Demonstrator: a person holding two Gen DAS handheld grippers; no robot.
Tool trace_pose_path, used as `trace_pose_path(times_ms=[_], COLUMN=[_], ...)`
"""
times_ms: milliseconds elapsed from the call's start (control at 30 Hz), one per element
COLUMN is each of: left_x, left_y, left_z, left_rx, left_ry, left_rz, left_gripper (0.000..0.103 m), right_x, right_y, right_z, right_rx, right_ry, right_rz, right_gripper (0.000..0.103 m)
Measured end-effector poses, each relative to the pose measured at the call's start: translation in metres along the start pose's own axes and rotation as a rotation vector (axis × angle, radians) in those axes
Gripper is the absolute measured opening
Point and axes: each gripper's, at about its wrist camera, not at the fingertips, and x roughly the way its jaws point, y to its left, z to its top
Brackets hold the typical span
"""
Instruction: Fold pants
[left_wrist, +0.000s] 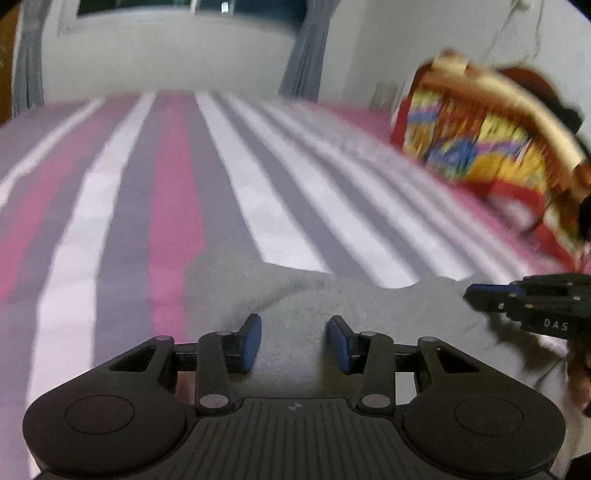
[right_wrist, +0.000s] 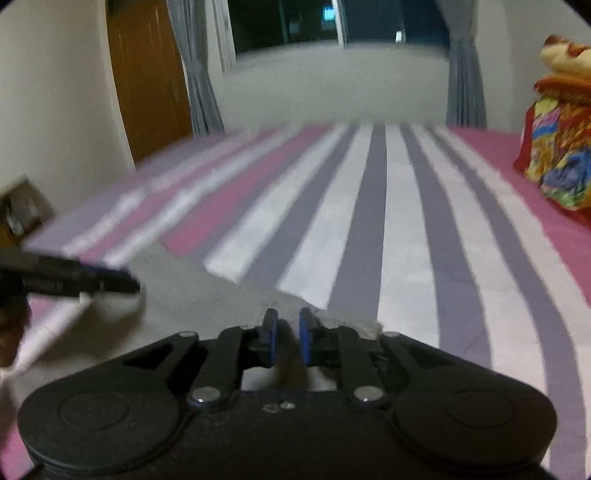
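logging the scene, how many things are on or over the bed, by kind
grey pants: 1
pile of colourful bedding: 1
hand-held grippers: 2, left hand-held gripper and right hand-held gripper
total: 4, all on or over the striped bed

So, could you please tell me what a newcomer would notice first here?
The striped sheet, pink, grey and white, fills both views. Grey pants lie bunched at the near edge, a fold pinched in the right tongs. A bright pillow sits far right.
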Motion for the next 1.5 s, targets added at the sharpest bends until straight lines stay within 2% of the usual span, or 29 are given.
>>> trace_pose_path(times_ms=[100, 167, 200, 267, 300, 333, 433, 500, 533, 633, 700, 733, 800, 933, 1067, 1267, 1333, 1500], left_x=[0.008, -0.008, -0.016, -0.010, 0.000, 0.002, -0.013, -0.029, -0.037, -0.060, -0.063, -0.059, -0.055, -0.062, -0.080, -0.108, -0.112, -0.100], left_y=[-0.002, -0.006, -0.008, -0.009, -0.011, -0.015, -0.033, -0.046, -0.049, -0.061, -0.063, -0.062, -0.066, -0.070, -0.078, -0.088, -0.089, -0.085], left_z=[-0.002, 0.001, 0.000, -0.004, -0.009, -0.013, -0.013, -0.016, -0.020, -0.033, -0.044, -0.050, -0.057, -0.055, -0.060, -0.070, -0.075, -0.094], left_rx=[0.000, 0.000, 0.009, 0.034, 0.059, 0.093, 0.147, 0.181, 0.186, 0.173, 0.169, 0.172, 0.200, 0.184, 0.192, 0.188, 0.188, 0.179], left_ry=[0.017, -0.021, -0.045, -0.003, 0.032, 0.021, 0.010, -0.009, -0.016, -0.038, -0.018, 0.004, -0.006, 0.006, -0.011, -0.046, -0.047, -0.012], left_rz=[-0.011, -0.021, -0.019, 0.010, 0.025, 0.043, 0.108, 0.131, 0.137, 0.142, 0.163, 0.177, 0.195, 0.214, 0.213, 0.211, 0.214, 0.215], left_gripper=[0.041, 0.041, 0.041, 0.041, 0.041, 0.041, 0.042, 0.048, 0.057, 0.060, 0.060, 0.060, 0.060, 0.061, 0.061, 0.061, 0.061, 0.061], right_x=[0.009, -0.008, -0.017, -0.020, -0.010, 0.006, -0.001, -0.020, -0.031, -0.054, -0.066, -0.064, -0.047, -0.052, -0.078, -0.102, -0.102, -0.075], right_y=[-0.008, 0.002, 0.005, 0.009, 0.008, 0.004, 0.006, 0.014, 0.017, 0.021, 0.023, 0.023, 0.022, 0.021, 0.029, 0.036, 0.036, 0.035], right_z=[0.005, 0.007, 0.007, -0.001, -0.006, -0.005, 0.001, 0.001, -0.001, -0.014, -0.024, -0.030, -0.042, -0.034, -0.029, -0.037, -0.043, -0.063], right_rx=[0.056, 0.043, 0.031, 0.030, 0.030, 0.030, 0.059, 0.037, 0.030, 0.041, 0.072, 0.076, 0.082, 0.107, 0.089, 0.085, 0.091, 0.053], right_ry=[0.013, -0.018, -0.051, -0.059, -0.023, -0.002, -0.001, -0.035, -0.045, -0.064, -0.062, -0.041, 0.030, 0.022, -0.038, -0.069, -0.065, 0.022], right_rz=[0.011, 0.016, 0.022, 0.012, 0.000, -0.010, -0.023, -0.017, -0.013, -0.003, 0.018, 0.016, -0.007, -0.012, 0.000, 0.012, 0.012, -0.027], right_gripper=[0.007, 0.012, 0.019, 0.024, 0.024, 0.024, 0.024, 0.028, 0.028, 0.029, 0.029, 0.029, 0.029, 0.030, 0.032, 0.036, 0.039, 0.039])
